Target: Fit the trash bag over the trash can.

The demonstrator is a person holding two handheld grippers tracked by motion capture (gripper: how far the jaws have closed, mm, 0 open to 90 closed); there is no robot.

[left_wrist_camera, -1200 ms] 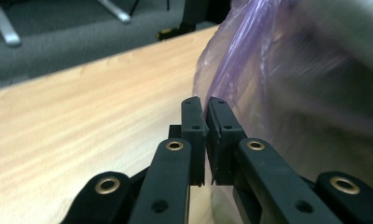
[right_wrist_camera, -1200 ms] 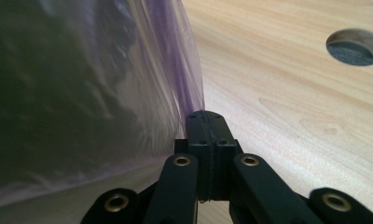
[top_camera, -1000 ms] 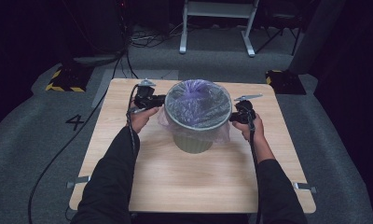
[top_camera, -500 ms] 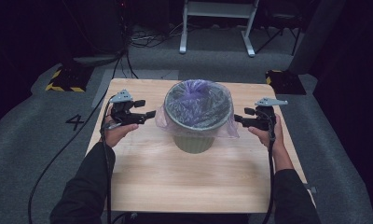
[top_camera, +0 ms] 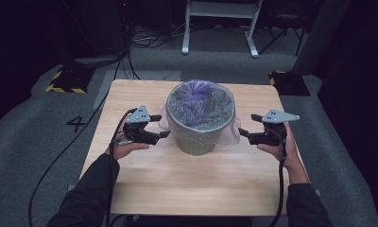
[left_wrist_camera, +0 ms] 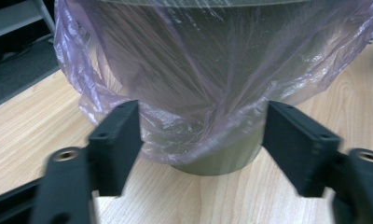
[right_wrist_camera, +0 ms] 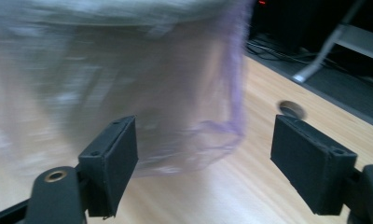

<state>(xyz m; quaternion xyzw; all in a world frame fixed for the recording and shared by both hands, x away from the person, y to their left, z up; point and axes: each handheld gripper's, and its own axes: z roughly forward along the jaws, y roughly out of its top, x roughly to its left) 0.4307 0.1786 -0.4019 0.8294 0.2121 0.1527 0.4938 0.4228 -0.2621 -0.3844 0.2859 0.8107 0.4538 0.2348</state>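
A pale green bin [top_camera: 196,142] stands mid-table with a thin purple bag [top_camera: 201,101] stretched over its rim and hanging down its sides. My left gripper [top_camera: 164,126] hovers just left of the bin and points at it. Its jaws are open and have just been closing a little, with the bag [left_wrist_camera: 184,70] and the bin's base [left_wrist_camera: 222,161] beyond them, untouched. My right gripper [top_camera: 246,125] hangs to the bin's right, a short gap away. Its jaws have just been opening, and the blurred bag's edge [right_wrist_camera: 175,93] lies ahead of them.
The wooden table [top_camera: 196,184] has bare room in front of the bin and a round hole [right_wrist_camera: 291,109] near its far side. Behind it stand a white frame [top_camera: 220,28] and a yellow-striped base [top_camera: 66,80]. Cables trail down from both grippers.
Both grippers were at the bin's rim with jaws shut. They have opened and drawn out to the sides and back toward the person. The bag stays on the bin.
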